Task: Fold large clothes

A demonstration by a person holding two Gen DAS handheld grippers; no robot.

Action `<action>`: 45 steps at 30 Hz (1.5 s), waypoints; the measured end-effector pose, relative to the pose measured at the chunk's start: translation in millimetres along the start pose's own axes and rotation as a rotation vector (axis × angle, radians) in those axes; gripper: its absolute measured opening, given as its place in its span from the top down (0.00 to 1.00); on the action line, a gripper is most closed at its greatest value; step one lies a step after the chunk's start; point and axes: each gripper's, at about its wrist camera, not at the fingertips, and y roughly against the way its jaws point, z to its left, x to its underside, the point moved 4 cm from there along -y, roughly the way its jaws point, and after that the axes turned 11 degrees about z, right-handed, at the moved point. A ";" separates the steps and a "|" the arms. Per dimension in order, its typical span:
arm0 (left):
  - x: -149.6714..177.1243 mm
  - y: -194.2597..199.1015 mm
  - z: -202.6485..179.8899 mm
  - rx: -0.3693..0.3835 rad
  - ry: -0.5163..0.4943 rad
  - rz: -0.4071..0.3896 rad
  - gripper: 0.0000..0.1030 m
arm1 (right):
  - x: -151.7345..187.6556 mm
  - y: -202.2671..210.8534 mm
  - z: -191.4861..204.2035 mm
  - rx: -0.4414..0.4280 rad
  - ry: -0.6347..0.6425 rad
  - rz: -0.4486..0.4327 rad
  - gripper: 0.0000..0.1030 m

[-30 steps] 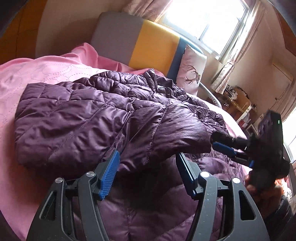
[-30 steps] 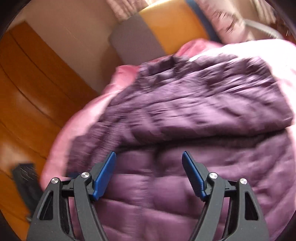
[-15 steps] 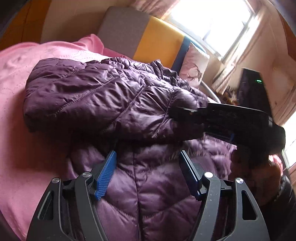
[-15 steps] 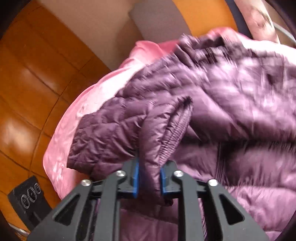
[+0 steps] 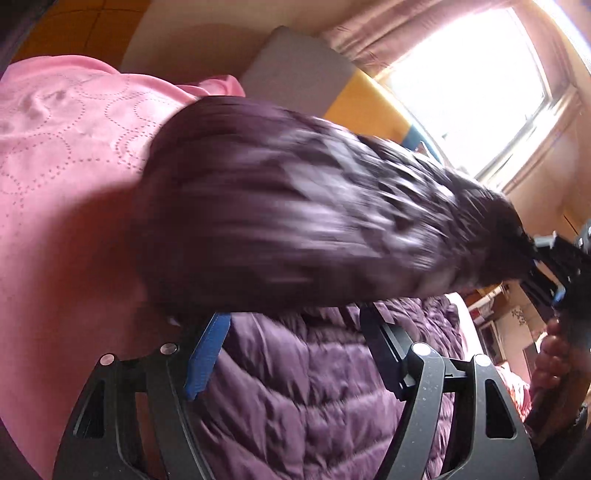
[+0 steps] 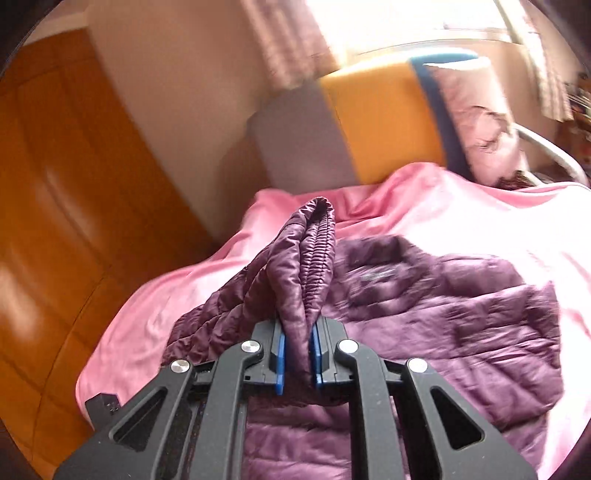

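On the pink bedspread (image 6: 461, 218), right tongs (image 6: 297, 360) clamp the jacket's cuff (image 6: 310, 266); left tongs (image 5: 291, 354) opening, empty.

jacket (image 6: 461, 306): purple quilted puffer cloth, slight sheen, stitched channels; cuff elasticated and ribbed
bedspread (image 5: 66, 155): pink cloth, soft matt, dotted circle stitching
right gripper (image 6: 297, 360): matt black plastic frame, faint speckle; blue pads pressing the cuff, jaws closing
left gripper (image 5: 291, 350): same matt black plastic, jaws opening
left gripper pads (image 5: 207, 354): blue, ridged face
pivot fasteners (image 6: 252, 346): bright metal, smooth
headboard (image 6: 373, 122): grey, yellow and blue panels, matt, looks upholstered
pillow (image 6: 476, 122): pale printed cloth
wardrobe (image 6: 62, 206): orange-brown wood, glossy, reflects light
curtain (image 5: 384, 33): pinkish patterned cloth, pleated
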 end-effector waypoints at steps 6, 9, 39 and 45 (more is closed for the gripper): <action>-14.8 -17.1 9.2 -0.023 0.028 0.015 0.31 | -10.1 10.1 -68.2 0.074 -0.148 -0.033 0.90; -15.4 -29.5 10.4 -0.049 0.035 0.038 0.31 | 1.4 15.3 -95.9 0.105 -0.193 -0.010 0.90; -25.9 -23.0 52.5 -0.395 0.110 0.058 0.65 | 87.3 -4.8 -188.1 0.176 -0.330 0.183 0.91; -15.9 22.0 37.8 -0.407 0.041 -0.042 0.68 | 82.7 0.5 -179.9 0.190 -0.269 0.155 0.90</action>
